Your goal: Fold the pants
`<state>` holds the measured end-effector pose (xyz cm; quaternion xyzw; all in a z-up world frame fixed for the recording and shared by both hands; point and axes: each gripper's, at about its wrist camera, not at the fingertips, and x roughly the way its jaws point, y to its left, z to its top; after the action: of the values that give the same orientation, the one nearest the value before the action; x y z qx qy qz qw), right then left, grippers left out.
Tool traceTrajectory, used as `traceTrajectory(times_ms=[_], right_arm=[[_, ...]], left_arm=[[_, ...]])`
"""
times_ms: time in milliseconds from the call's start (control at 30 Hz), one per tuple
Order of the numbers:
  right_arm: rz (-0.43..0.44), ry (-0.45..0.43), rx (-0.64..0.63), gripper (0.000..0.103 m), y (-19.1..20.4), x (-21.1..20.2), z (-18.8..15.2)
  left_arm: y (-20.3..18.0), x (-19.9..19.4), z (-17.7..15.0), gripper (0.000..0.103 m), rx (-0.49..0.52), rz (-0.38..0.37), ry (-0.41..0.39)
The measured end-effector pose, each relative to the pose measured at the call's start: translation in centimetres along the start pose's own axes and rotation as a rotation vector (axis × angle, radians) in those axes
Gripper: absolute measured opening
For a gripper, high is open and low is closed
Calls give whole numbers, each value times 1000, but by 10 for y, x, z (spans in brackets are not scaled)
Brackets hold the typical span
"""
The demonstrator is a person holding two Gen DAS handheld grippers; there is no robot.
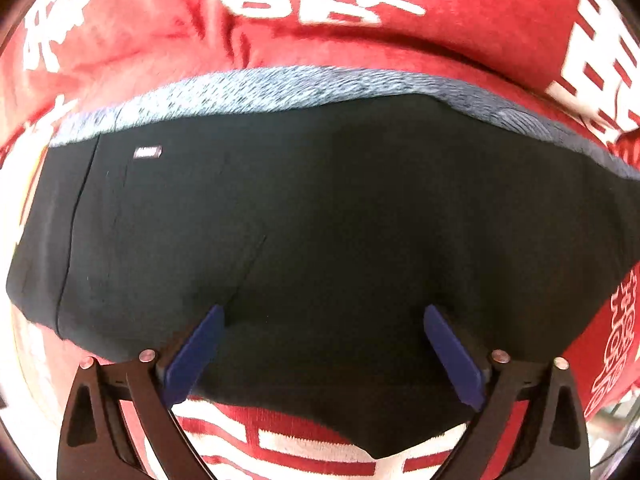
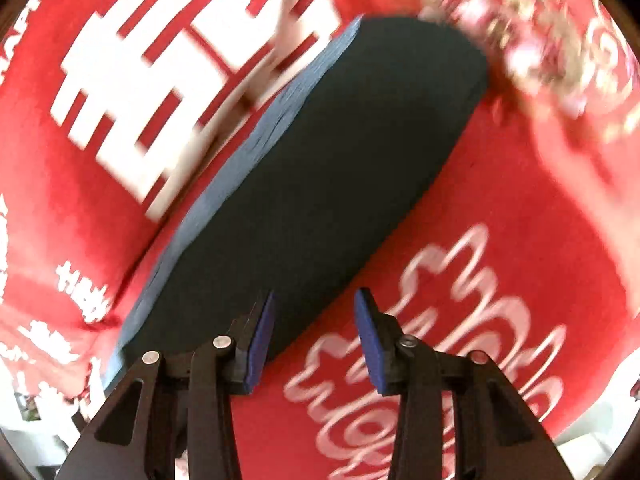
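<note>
**Left wrist view: dark pants lie folded on red cloth, both grippers empty**

Left wrist view shows the pants (image 1: 320,216) as a compact, dark, near-black bundle lying flat on a red cloth (image 1: 460,12) printed with large white characters. A grey-blue fleecy lining (image 1: 260,90) shows as a band along the bundle's far edge. A small pale label (image 1: 148,152) sits on the upper face near the left end, and a seam runs down that end. The left gripper (image 1: 322,312) points down over the near part of the bundle, its blue pads (image 1: 194,356) spread wide with nothing pinched between them; whether the tips touch the fabric cannot be told.

Right wrist view, partly smeared by motion, shows the same bundle (image 2: 320,168) running diagonally from lower left to upper right, the blue lining (image 2: 256,132) stacked in layers along its left side. The right gripper (image 2: 314,300) sits at the bundle's near end, jaws partly apart and holding nothing; its left pad (image 2: 260,344) stands in front of the dark fabric, its right pad over the red cloth (image 2: 520,184).
</note>
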<state>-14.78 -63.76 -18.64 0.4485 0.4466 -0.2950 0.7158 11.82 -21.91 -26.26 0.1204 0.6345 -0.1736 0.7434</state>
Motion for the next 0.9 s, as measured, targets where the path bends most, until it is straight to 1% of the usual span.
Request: traceTrajectory(times_ms=[33,100,133,200,233,267,300,333,400,433,467,500,567,600,633,667,700,733,767,833,900], right_arm=[[-22,-13,-5,45,-5,0,9],[-61,-36,10,45,-17,5,25],[-61,-34,40,45,-21,10,30],[-16,-12,136,43,-37,21,41],[6,5,172,28,-43,24,46],[7,7,172,22,-42,23,52],[16,0,140,18,-36,18,56],[17,-21,72,18,-25,11,59],[2,-71,-103,18,0,-3,61],[-7,-85,-163,18,6,-5,61],[-30,-79,-187,18,7,-1,62],[-55,-59,-169,18,2,7,63],[-100,11,-66,29,-22,31,65],[-85,2,-22,30,-30,34,64],[-61,-26,5,31,-35,30,62],[-91,-20,-2,35,-32,26,59],[-129,-10,-10,43,-29,21,56],[-159,0,-9,44,-25,15,51],[-157,5,-11,44,-24,10,47],[-112,-1,-71,44,-9,-4,33],[-69,-18,-219,44,26,-12,14]], left_arm=[[0,0,0,103,-5,4,2],[-5,-1,0,103,17,39,-5],[-8,-2,0,103,34,57,-11],[-12,-4,0,103,51,79,-15],[-13,-4,0,103,49,85,-12],[-14,-4,1,103,47,89,-8],[-15,-4,3,103,48,94,-7],[-16,-5,3,103,56,104,-10],[-23,-3,5,103,74,120,-19],[-25,-3,6,103,85,130,-23],[-26,-4,6,103,89,134,-24],[-29,-5,7,103,92,137,-23],[-29,-3,8,103,93,139,-18],[-29,-4,7,103,95,139,-16],[-29,-5,7,103,99,141,-13],[-30,-6,9,103,108,145,-7],[-31,-7,11,103,114,153,3],[-34,-10,14,103,115,165,15],[-35,-11,18,103,109,158,15],[-44,-22,25,103,92,108,-17],[-58,-29,33,103,104,77,-52]])
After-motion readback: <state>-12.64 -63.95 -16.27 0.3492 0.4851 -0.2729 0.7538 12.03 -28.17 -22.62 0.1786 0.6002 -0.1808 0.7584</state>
